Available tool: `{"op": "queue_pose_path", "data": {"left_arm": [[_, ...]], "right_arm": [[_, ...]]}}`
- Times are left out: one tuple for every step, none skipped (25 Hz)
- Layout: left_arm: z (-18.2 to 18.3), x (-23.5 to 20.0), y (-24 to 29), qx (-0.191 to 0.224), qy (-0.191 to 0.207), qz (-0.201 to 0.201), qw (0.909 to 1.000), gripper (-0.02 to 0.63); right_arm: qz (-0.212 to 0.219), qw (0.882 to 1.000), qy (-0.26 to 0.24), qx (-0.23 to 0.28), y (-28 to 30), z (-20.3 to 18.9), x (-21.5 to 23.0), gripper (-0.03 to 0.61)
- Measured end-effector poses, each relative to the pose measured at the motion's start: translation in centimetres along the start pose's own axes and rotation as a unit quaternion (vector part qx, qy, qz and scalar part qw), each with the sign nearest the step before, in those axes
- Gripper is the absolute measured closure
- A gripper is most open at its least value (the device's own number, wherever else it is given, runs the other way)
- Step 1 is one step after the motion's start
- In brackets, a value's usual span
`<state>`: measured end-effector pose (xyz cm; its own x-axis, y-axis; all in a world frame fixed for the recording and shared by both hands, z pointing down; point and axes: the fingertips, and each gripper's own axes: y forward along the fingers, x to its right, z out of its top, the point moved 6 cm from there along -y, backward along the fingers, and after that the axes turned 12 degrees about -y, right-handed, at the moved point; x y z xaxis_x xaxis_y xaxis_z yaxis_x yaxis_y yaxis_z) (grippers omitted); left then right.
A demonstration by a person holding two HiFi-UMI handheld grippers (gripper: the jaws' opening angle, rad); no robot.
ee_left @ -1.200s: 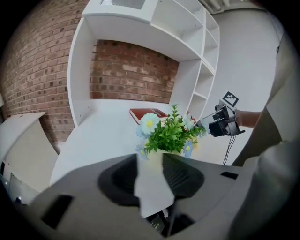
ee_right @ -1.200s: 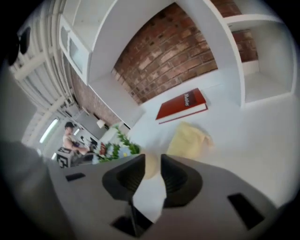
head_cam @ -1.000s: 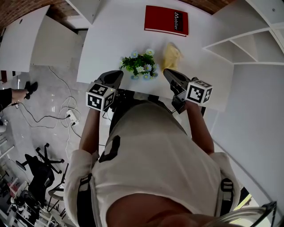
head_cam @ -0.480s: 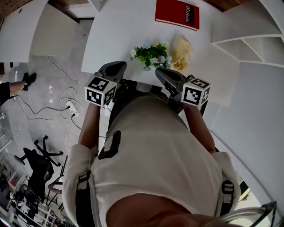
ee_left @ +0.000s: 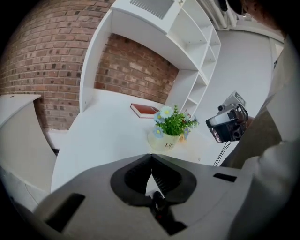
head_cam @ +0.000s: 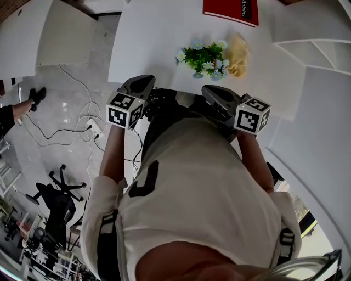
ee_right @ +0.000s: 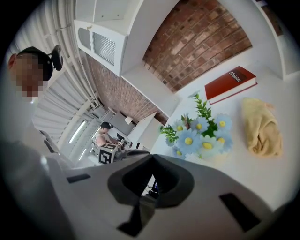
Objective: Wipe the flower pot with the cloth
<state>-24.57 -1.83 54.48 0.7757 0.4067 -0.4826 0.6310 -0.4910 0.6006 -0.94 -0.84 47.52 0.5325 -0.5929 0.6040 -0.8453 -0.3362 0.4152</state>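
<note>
A small cream flower pot [ee_left: 165, 141] with green leaves and pale blue daisies [head_cam: 204, 57] stands near the front edge of the white table [head_cam: 159, 38]. A crumpled yellow cloth [head_cam: 238, 55] lies just to its right, also seen as the cloth [ee_right: 261, 128] beside the flowers [ee_right: 201, 134]. My left gripper [head_cam: 143, 85] hangs shut and empty at the table's front edge, left of the pot. My right gripper [head_cam: 213, 94] is shut and empty too, below the pot and short of the cloth. In the gripper views, the left gripper [ee_left: 151, 157] and right gripper [ee_right: 152, 157] show meeting jaws.
A red book [head_cam: 230, 10] lies at the table's far side. White shelves [head_cam: 312, 38] rise on the right, a white cabinet [head_cam: 38, 38] on the left. Cables [head_cam: 82, 131] and an office chair [head_cam: 55, 203] are on the floor. Another person [ee_right: 102, 136] sits far off.
Both grippers stay shut and have drawn back toward the table's front edge. The pot, cloth and book have slid up and to the right in the head view as the head moved.
</note>
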Motion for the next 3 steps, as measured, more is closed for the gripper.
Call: {"op": "queue_pose_path", "data": {"left_arm": [[-0.5,-0.4,0.0,-0.005,-0.001,0.004,1.0,0.592],[-1.0,-0.9,-0.1,-0.011,-0.002,0.008,0.9999,0.594],[-1.6,-1.3,-0.2,-0.016,-0.003,0.013,0.9998,0.594]], "right_arm": [[0.002,1.0,-0.003,-0.001,0.1,-0.1,0.0,0.568],[0.004,1.0,-0.006,-0.001,0.3,-0.1,-0.1,0.568],[0.006,1.0,-0.009,-0.001,0.5,-0.2,-0.2,0.568]]}}
